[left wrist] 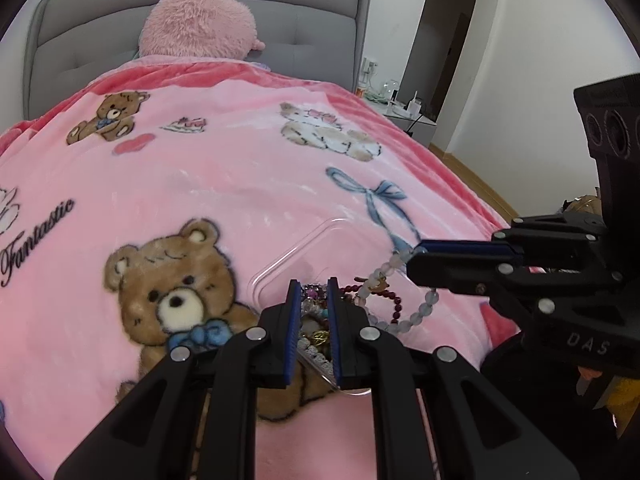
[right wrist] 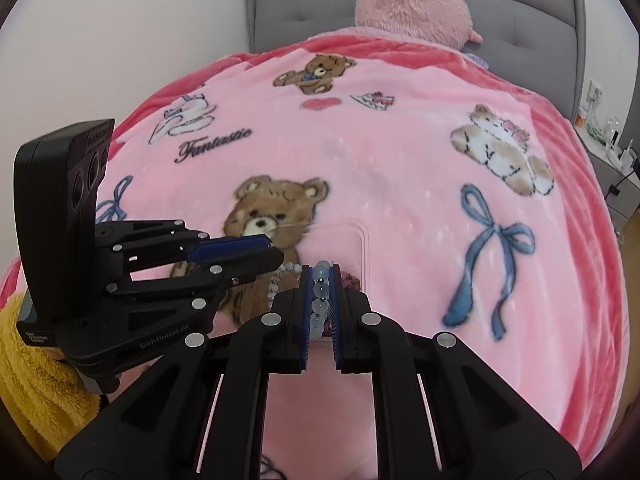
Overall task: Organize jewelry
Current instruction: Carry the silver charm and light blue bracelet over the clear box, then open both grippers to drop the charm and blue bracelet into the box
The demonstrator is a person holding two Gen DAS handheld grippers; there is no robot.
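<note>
A clear plastic box [left wrist: 316,240] lies on the pink blanket, holding several pieces of jewelry [left wrist: 314,312]. My left gripper [left wrist: 314,284] is narrowed on the box's near rim, over the jewelry. My right gripper [right wrist: 325,270] is shut on a pale blue bead bracelet [right wrist: 321,292] and holds it above the box. In the left wrist view the bracelet [left wrist: 424,308] hangs as a loop from the right gripper [left wrist: 416,254], beside a dark red bead bracelet [left wrist: 394,300]. A whitish bead strand [right wrist: 282,274] shows in the right wrist view under the left gripper [right wrist: 272,252].
The pink teddy-bear blanket [left wrist: 200,168] covers the bed. A pink plush pillow [left wrist: 200,20] leans on the grey headboard [left wrist: 320,28]. A nightstand with small items [left wrist: 400,108] stands at the right. The bed edge drops to wooden floor [left wrist: 480,184] on the right.
</note>
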